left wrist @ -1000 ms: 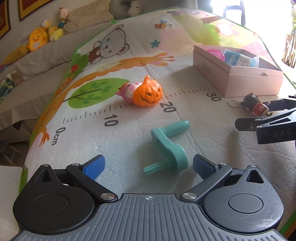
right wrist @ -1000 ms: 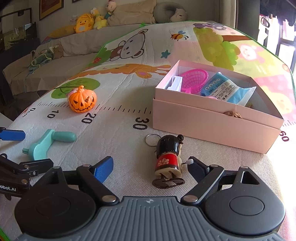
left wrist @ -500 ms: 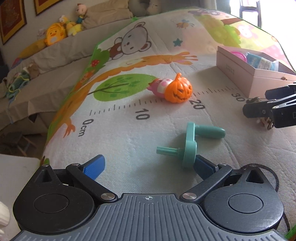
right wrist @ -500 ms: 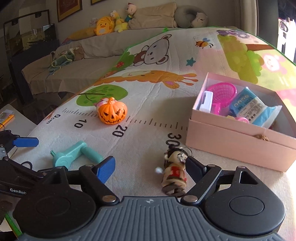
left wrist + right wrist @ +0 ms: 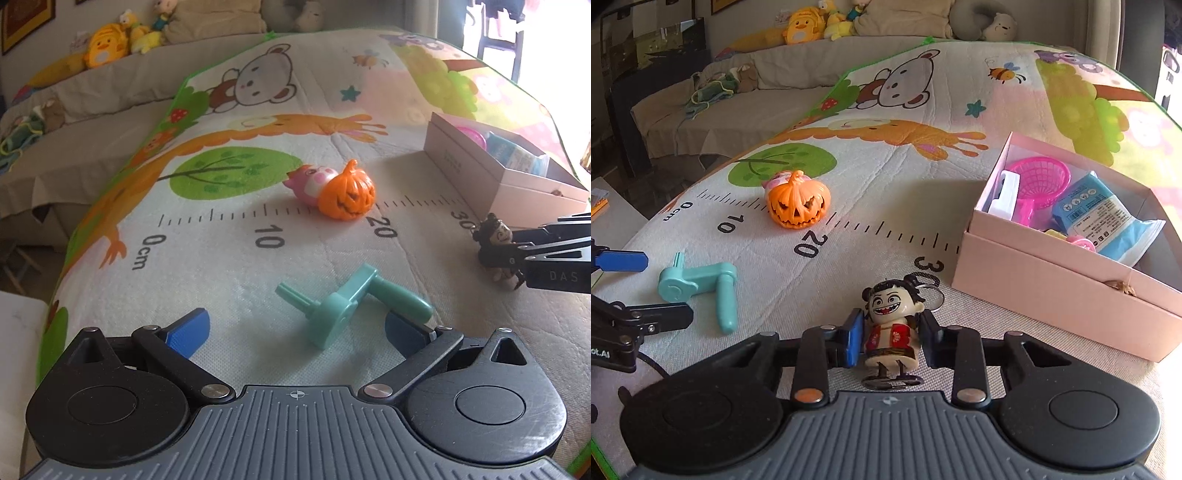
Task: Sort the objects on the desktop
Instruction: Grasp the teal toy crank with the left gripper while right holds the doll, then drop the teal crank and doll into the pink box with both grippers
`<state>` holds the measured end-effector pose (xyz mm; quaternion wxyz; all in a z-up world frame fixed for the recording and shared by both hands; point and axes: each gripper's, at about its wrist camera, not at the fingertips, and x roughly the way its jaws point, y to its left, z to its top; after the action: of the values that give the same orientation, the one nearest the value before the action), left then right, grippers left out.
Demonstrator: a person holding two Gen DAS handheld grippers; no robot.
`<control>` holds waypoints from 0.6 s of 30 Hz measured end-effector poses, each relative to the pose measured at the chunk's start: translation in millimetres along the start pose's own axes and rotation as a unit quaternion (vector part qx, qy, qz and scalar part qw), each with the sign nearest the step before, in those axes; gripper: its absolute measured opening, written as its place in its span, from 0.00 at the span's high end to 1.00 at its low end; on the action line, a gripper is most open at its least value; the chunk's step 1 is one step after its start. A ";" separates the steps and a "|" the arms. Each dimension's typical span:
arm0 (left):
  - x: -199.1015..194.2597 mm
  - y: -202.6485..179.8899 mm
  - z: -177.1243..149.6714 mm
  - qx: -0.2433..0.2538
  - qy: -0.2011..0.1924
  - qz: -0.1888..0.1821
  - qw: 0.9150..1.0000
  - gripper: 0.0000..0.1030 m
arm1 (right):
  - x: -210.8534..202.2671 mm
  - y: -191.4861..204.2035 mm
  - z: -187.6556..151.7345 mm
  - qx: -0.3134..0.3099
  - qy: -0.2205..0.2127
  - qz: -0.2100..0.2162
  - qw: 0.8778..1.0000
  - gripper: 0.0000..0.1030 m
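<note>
Small grinning doll figure [image 5: 891, 325] with black hair buns and a red vest, clamped upright between the two pads of the right gripper [image 5: 891, 341], its round base just above the mat, a keyring behind its head. Just to its right, an open pink box [image 5: 1067, 291] holding a pink net scoop [image 5: 1039, 184], a blue packet [image 5: 1104, 218] and a white piece. Off to the left, a teal crank handle [image 5: 347, 304] lying on the play mat [image 5: 229, 258], resting between the spread blue pads of the left gripper [image 5: 295, 330], released and gripping nothing; right pad close to the crank's grip, contact hard to judge. Farther back near the printed 20 mark, an orange pumpkin toy [image 5: 347, 197] touching a pink pig toy [image 5: 312, 182] lying behind it. Beyond the mat, a sofa [image 5: 768, 85] with plush toys [image 5: 801, 26] lined along its back
</note>
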<state>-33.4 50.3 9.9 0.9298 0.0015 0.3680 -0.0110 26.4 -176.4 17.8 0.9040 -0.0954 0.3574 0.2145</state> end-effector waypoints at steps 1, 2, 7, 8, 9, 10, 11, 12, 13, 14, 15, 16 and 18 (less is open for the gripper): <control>3.2 -2.3 2.6 0.003 0.001 -0.002 1.000 0.00 | -4.1 0.3 0.5 -0.003 -0.003 0.001 1.000 0.70; 5.8 -5.0 4.9 0.006 0.003 -0.004 1.000 0.00 | -9.9 -0.1 1.4 -0.004 -0.007 0.003 1.000 0.70; 9.8 -13.3 12.0 0.022 0.003 -0.005 1.000 0.36 | -55.4 -17.9 10.4 0.014 -0.041 0.007 0.999 0.70; 8.4 -13.3 12.0 0.022 0.003 -0.011 1.000 0.47 | -67.9 -23.9 11.4 0.017 -0.050 0.004 0.999 0.70; 5.7 -13.3 12.0 0.021 -0.001 -0.014 1.000 0.50 | -80.9 -30.8 12.2 0.018 -0.060 -0.001 0.998 0.70; 1.8 -13.6 12.6 0.021 -0.007 -0.017 1.000 0.50 | -94.3 -38.3 12.3 0.021 -0.069 -0.008 0.997 0.70; -3.1 -14.9 14.6 0.023 -0.015 -0.019 0.999 0.50 | -107.3 -46.4 12.6 0.025 -0.079 -0.018 0.996 0.70; -9.1 -17.3 18.6 0.027 -0.024 -0.024 0.999 0.50 | -119.9 -54.8 12.6 0.030 -0.087 -0.027 0.995 0.70; -16.7 -21.0 24.7 0.033 -0.036 -0.030 0.998 0.50 | -132.1 -63.7 12.8 0.037 -0.095 -0.035 0.994 0.70; -24.8 -25.5 32.4 0.040 -0.050 -0.037 0.997 0.50 | -143.6 -71.9 13.2 0.044 -0.103 -0.042 0.993 0.70; -32.3 -30.2 40.1 0.048 -0.064 -0.042 0.996 0.51 | -154.5 -79.5 13.9 0.048 -0.111 -0.049 0.991 0.70; -42.2 -38.7 53.6 0.061 -0.085 -0.050 0.993 0.51 | -166.0 -87.1 15.3 0.052 -0.122 -0.055 0.990 0.70; -54.9 -56.3 78.9 0.084 -0.116 -0.066 0.987 0.51 | -184.4 -101.4 20.5 0.056 -0.145 -0.067 0.986 0.70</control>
<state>-20.7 -5.8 105.4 0.9600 0.0538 0.2546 -0.1037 -35.3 -318.9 161.3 0.9624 -0.0362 0.2268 0.1449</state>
